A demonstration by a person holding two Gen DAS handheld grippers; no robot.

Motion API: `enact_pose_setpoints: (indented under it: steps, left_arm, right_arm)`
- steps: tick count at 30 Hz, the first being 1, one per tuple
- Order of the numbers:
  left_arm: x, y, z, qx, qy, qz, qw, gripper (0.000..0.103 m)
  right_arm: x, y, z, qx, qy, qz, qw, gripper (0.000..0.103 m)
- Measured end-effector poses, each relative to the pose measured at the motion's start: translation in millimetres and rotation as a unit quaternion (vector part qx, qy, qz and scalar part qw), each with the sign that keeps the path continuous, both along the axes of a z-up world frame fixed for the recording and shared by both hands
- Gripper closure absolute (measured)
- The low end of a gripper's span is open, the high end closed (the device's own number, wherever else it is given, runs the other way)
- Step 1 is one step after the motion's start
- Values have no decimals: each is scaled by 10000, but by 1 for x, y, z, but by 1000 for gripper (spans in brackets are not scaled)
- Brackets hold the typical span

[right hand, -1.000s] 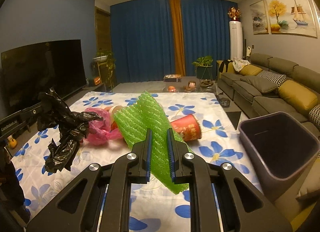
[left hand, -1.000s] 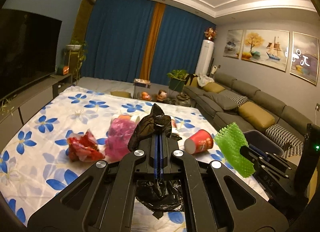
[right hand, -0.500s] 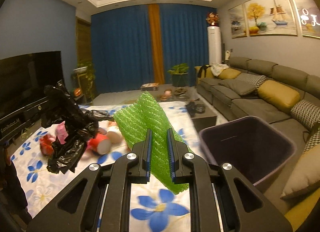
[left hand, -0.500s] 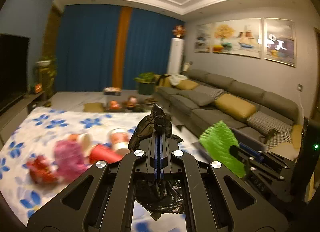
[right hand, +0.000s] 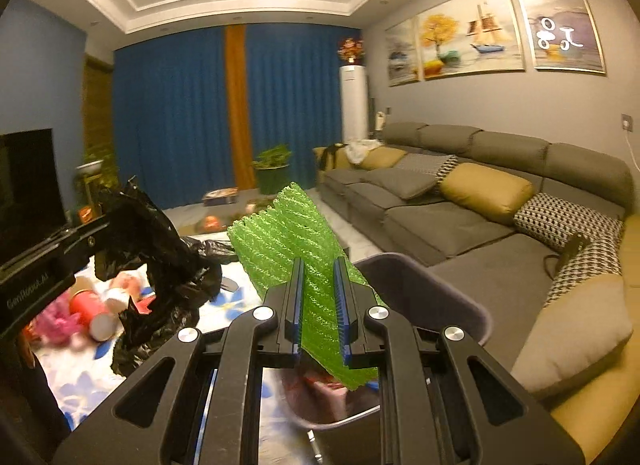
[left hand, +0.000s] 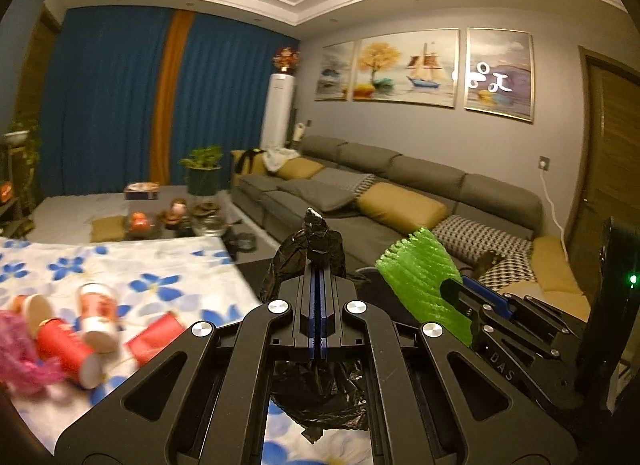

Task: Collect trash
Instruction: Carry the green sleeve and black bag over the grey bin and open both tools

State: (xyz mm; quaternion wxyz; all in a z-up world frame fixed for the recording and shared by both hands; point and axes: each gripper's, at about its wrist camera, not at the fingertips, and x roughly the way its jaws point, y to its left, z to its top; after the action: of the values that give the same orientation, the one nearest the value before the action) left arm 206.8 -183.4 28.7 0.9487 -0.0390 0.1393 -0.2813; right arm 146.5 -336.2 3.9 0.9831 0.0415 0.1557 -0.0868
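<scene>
Beside the sofa [right hand: 460, 201], the bin [right hand: 420, 285] waits below the right gripper [right hand: 320, 289] clamping green foam [right hand: 280, 241]; centre it before releasing, while the left gripper [left hand: 319, 289] pinches the black bag [left hand: 316, 245].

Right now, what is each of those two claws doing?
Left gripper: closed on the black plastic bag.
Right gripper: closed on the green foam net.
</scene>
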Motion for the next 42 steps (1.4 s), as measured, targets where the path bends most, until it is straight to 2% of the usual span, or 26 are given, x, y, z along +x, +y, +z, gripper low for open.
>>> enact_pose_setpoints:
  steps: [11,24,34,35,37,38,39,42]
  left_arm:
    - [27,-34,-22,-164,111,-297,9994,102]
    - [52,-65,-45,-121,301,-442,9985,102]
    - [61,-73,-58,-94,491,-593,9970,101]
    - [62,-73,-60,-62,527,-633,9966,95]
    - [64,-74,-62,30,540,-592,9968,69]
    - [64,-72,-64,19,540,-555,9970,48]
    - [65,-69,-65,-39,535,-517,9972,37]
    - [67,-56,-65,-146,586,-268,9978,26]
  right_arm:
    - [16,-26,-14,147,49,-275,9995,87]
    - [34,-36,-17,286,107,-370,9988,87]
    - [38,-38,-20,331,83,-365,9988,78]
    - [39,-39,-21,340,93,-374,9987,77]
    - [41,-41,-21,370,134,-403,9984,74]
    - [41,-42,-21,382,142,-428,9983,71]
    - [40,-43,-21,397,134,-445,9981,70]
    - [37,-45,-20,397,133,-532,9977,67]
